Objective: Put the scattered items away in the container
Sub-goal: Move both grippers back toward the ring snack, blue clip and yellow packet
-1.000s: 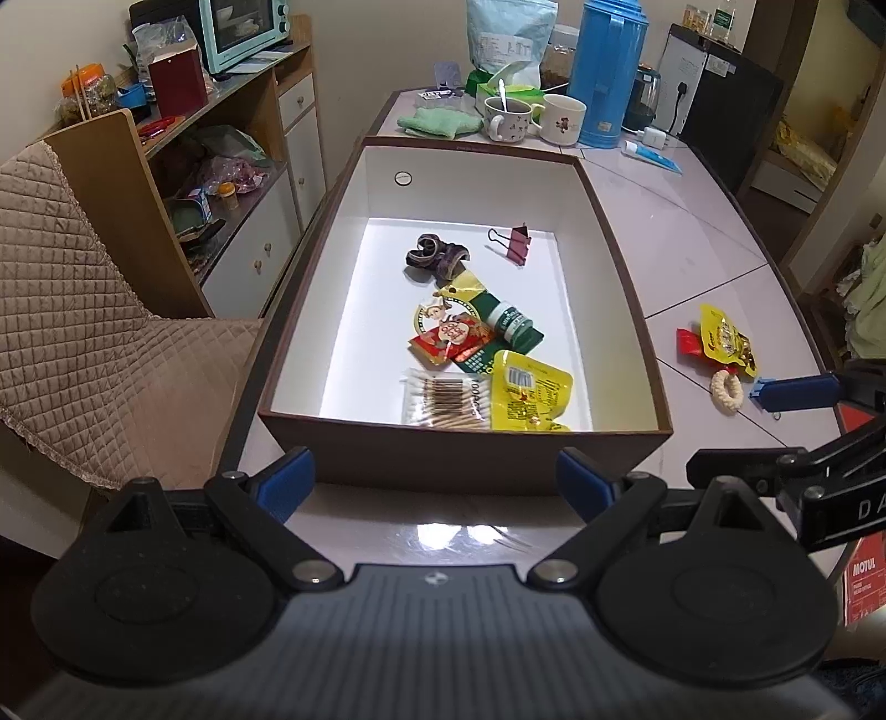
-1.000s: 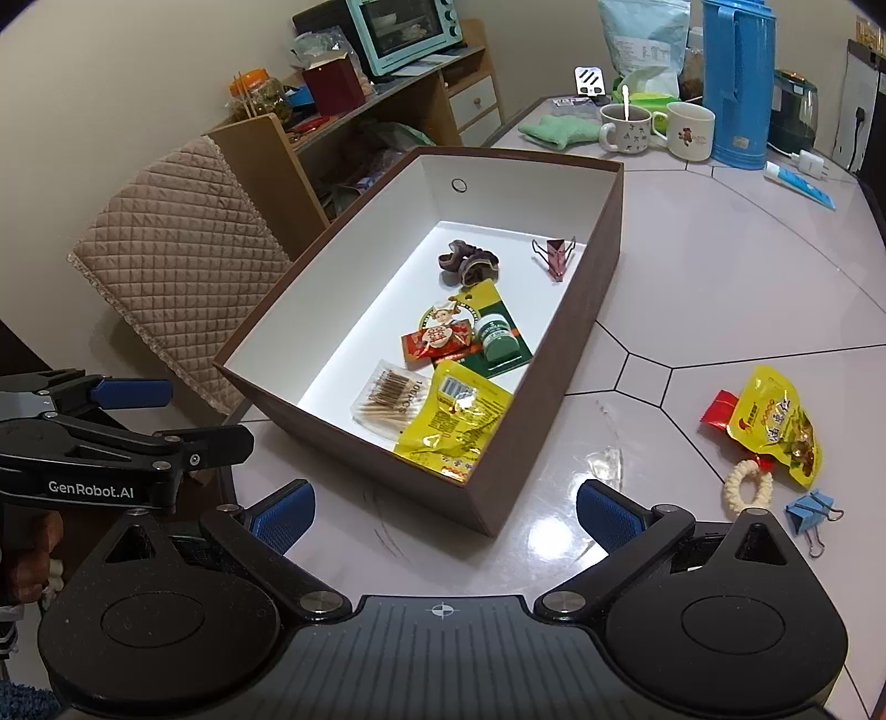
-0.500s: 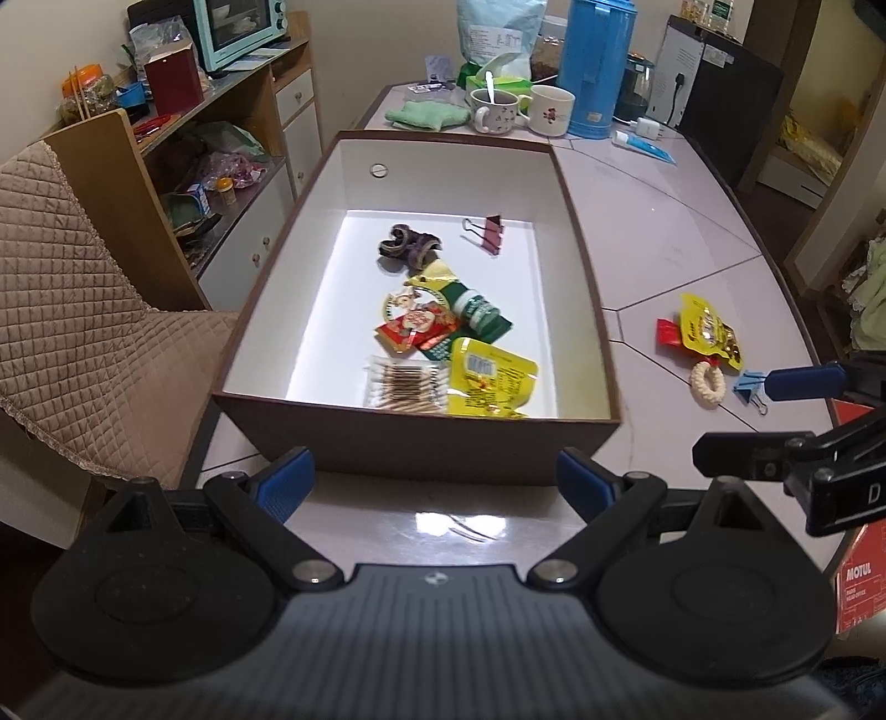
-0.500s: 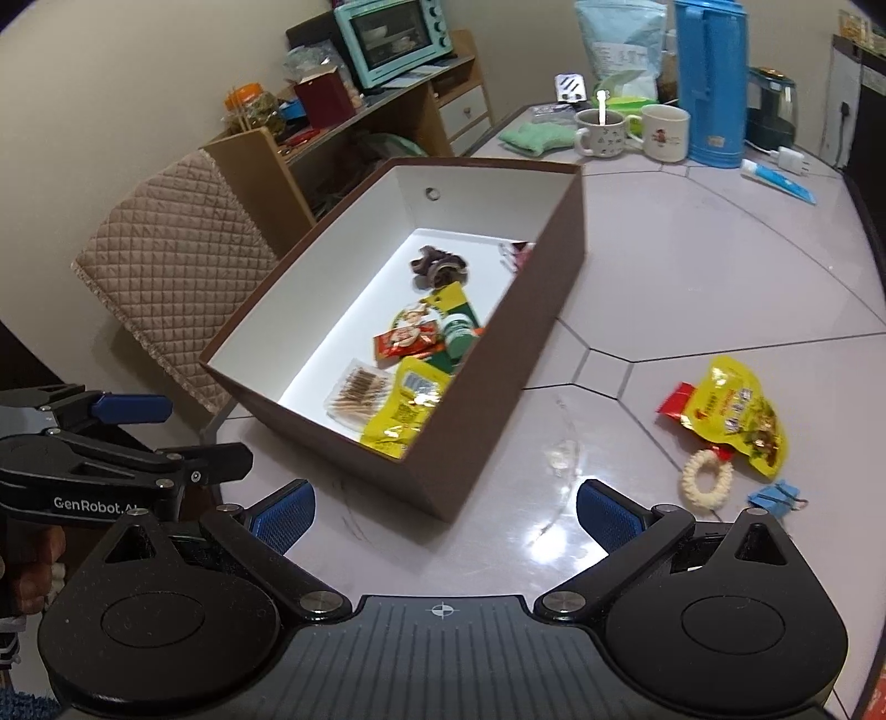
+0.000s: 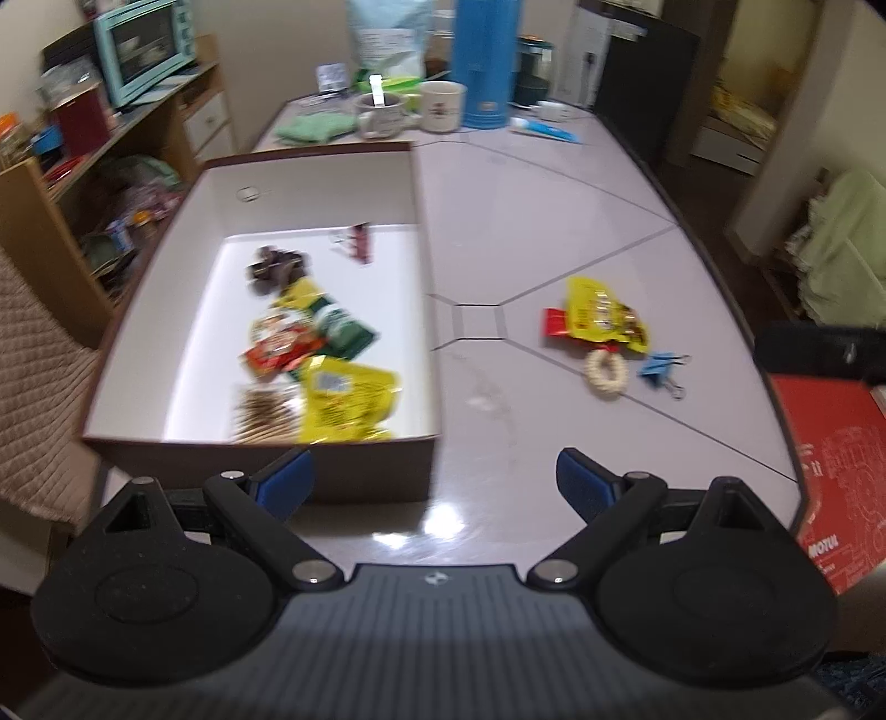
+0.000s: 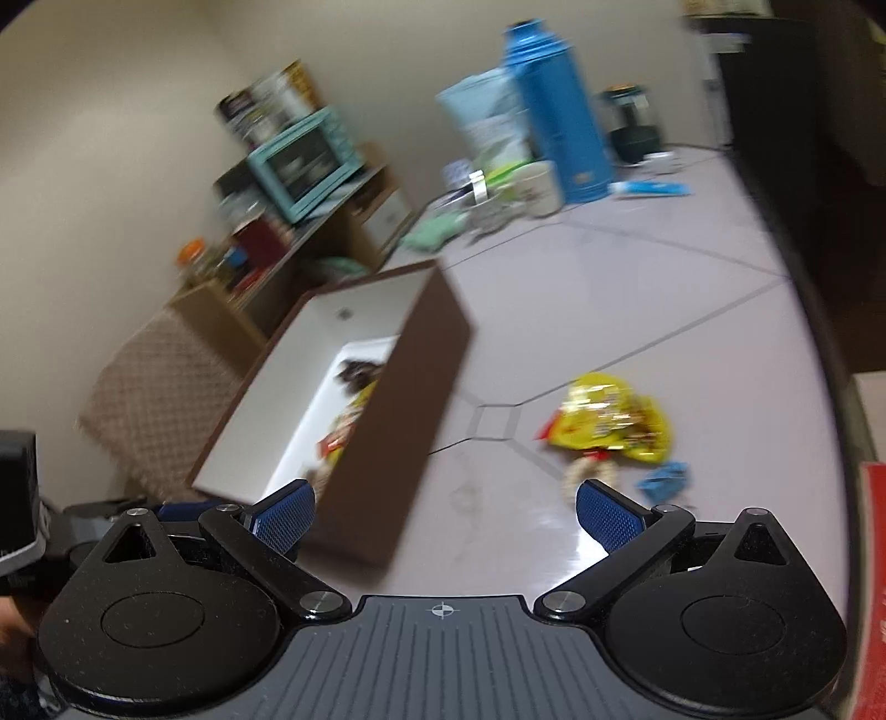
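Observation:
A brown box [image 5: 310, 158] with a white inside holds several snack packets, a dark hair tie and a dark red binder clip [image 5: 361, 241]. On the table to its right lie a yellow snack packet [image 5: 601, 315], a cream ring [image 5: 605, 372] and a blue binder clip [image 5: 659, 370]. My left gripper [image 5: 434, 479] is open just before the box's near right corner. My right gripper [image 6: 446, 509] is open too, low over the table. The box [image 6: 410, 387] is at its left, and the yellow packet [image 6: 614, 426], ring [image 6: 581, 471] and blue clip [image 6: 664, 479] lie ahead to the right.
At the table's far end stand a blue thermos [image 5: 487, 61], two mugs [image 5: 437, 105], a green cloth [image 5: 313, 127] and a pale bag. A shelf with a teal oven [image 5: 141, 47] and a quilted chair [image 5: 33, 387] are left of the box. A red box [image 5: 830, 443] sits at the right edge.
Both views have swung right, so the box now sits further left and the loose items are nearer the centre. The right gripper has dropped lower toward the table. Both stay open.

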`<control>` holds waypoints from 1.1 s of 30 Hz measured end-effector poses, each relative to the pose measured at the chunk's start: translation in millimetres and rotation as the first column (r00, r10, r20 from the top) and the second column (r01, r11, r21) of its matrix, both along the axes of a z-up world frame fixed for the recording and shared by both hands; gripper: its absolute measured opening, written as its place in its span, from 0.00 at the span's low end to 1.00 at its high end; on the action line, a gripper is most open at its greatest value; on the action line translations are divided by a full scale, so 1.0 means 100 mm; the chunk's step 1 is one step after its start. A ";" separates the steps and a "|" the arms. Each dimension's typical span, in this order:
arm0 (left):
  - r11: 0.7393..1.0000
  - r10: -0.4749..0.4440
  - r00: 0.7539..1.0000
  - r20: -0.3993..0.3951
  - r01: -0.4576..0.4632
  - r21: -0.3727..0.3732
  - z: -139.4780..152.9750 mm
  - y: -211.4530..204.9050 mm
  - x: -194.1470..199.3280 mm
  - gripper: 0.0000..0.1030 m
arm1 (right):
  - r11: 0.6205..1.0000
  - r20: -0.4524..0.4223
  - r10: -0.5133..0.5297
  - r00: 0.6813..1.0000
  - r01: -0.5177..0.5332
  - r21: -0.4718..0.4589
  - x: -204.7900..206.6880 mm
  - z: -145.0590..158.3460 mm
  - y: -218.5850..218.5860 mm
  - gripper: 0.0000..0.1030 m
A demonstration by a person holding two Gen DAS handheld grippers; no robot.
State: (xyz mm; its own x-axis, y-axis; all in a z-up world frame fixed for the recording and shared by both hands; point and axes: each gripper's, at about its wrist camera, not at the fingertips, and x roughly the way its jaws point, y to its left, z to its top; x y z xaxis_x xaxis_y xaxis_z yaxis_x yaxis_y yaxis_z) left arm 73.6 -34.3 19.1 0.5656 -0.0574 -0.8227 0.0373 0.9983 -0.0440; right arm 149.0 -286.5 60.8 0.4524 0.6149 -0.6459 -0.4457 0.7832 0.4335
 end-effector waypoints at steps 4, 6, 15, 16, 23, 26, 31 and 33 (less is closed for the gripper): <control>0.998 -0.062 0.998 0.005 0.062 -0.011 -0.04 -0.28 0.09 0.90 | 0.997 -0.011 -0.078 0.997 0.078 0.012 0.03 0.00 -0.35 1.00; 0.996 -0.092 0.996 0.009 0.092 -0.014 -0.06 -0.41 0.14 0.90 | 0.994 -0.024 -0.107 0.994 0.107 0.017 0.04 -0.03 -0.50 1.00; 0.986 -0.166 0.986 0.021 0.166 -0.015 -0.13 -0.75 0.31 0.90 | 0.982 -0.052 -0.184 0.981 0.182 -0.039 0.14 -0.20 -0.87 1.00; 0.985 -0.172 0.985 0.023 0.172 -0.013 -0.13 -0.77 0.33 0.90 | 0.982 -0.062 -0.186 0.981 0.184 -0.043 0.17 -0.23 -0.88 1.00; 0.980 -0.201 0.980 0.010 0.201 -0.004 -0.23 -0.89 0.50 0.89 | 0.979 -0.105 -0.198 0.975 0.191 -0.071 0.36 -0.44 -0.96 1.00; 0.975 -0.221 0.975 0.000 0.221 0.004 -0.30 -0.95 0.58 0.88 | 0.977 -0.121 -0.208 0.971 0.199 -0.080 0.46 -0.50 -0.98 1.00; 0.963 -0.270 0.962 -0.027 0.270 0.013 -0.50 -1.10 0.76 0.81 | 0.972 -0.147 -0.227 0.963 0.215 -0.094 0.63 -0.60 -1.01 1.00; 0.957 -0.289 0.956 -0.043 0.290 0.011 -0.60 -1.17 0.84 0.81 | 0.970 -0.159 -0.234 0.959 0.220 -0.101 0.68 -0.64 -1.03 1.00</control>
